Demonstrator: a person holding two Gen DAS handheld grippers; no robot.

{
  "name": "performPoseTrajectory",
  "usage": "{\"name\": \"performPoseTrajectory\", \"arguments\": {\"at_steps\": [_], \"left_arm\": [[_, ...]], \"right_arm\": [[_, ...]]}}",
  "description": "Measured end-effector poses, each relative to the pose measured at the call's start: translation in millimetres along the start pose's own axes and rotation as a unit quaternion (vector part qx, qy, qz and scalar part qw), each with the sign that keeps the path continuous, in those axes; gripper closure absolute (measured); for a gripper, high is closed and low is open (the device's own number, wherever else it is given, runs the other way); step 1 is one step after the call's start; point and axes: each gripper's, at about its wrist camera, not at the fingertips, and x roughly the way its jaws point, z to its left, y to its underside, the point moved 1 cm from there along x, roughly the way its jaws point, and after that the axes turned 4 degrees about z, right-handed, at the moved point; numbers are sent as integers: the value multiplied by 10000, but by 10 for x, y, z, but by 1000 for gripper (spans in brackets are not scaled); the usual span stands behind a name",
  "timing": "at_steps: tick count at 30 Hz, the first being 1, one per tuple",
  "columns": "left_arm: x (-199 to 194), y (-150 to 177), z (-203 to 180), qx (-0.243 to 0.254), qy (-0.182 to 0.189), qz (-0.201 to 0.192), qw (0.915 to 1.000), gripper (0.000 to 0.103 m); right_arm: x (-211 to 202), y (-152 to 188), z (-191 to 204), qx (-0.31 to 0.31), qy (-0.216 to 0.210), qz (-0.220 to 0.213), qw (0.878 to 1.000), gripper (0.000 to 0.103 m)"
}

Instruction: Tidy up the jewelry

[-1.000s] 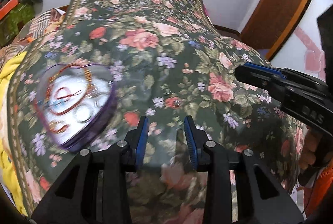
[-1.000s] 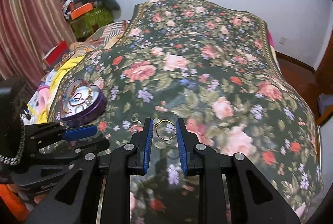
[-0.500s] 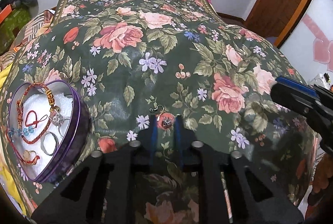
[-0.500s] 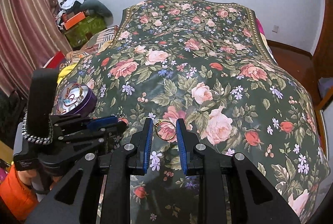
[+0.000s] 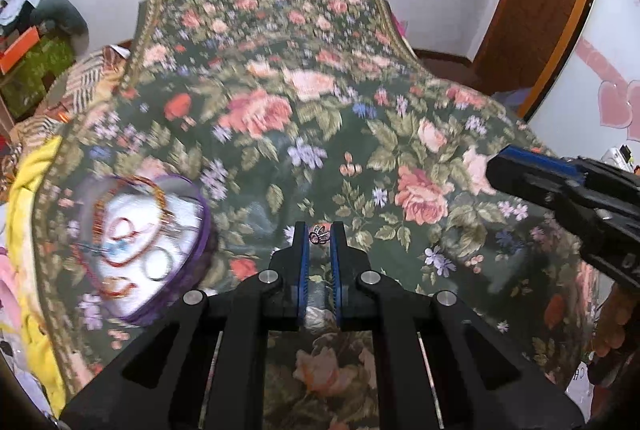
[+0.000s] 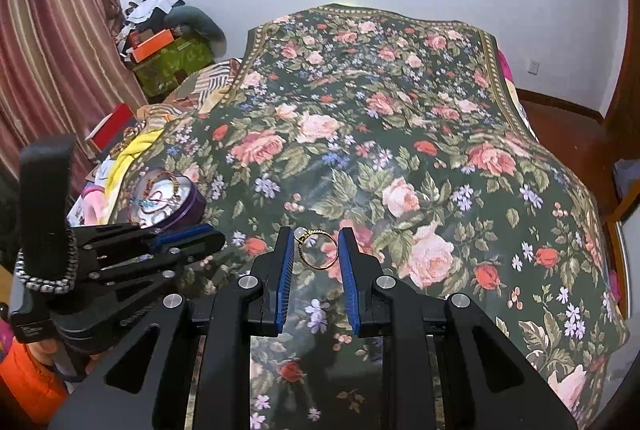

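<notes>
Floral bedspread: left claw clamps small charm; right claw pinches gold ring. Risk: thin pieces slipping before heart tin.

Glossy gold metal ring with a pale stone; matt black plastic right tool with ribbed blue pads; soft woven floral bedspread; shiny purple tin.

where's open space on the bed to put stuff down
The floral bedspread is bare from in front of both grippers to its far edge and right side. The crowded part is the left edge: the heart-shaped tin full of jewelry, with yellow fabric and clutter beside it.
</notes>
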Motion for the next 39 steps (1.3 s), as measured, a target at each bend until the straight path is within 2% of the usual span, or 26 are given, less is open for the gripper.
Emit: {"name": "performPoseTrajectory", "arguments": {"at_steps": [12,24,31,39], "left_arm": [[-737,-58,417,-341,-191,-844,9957,94],[-1135,7,849,-647,-537,-1289,9881,94],[-1137,33,1005,-729,-579,-1340,9866,94],[-880,92,1132,-814,-437,-1105,9896,94]], "right_arm": [[-125,-181,428,-365,-141,-260,9989,83],[-65,-373,937,-720,-508,-439,9951,83],[99,-466,1193,-910,-690,-414,9926,83],[390,-465,1347,-1107,-696,-148,9913,83]]}}
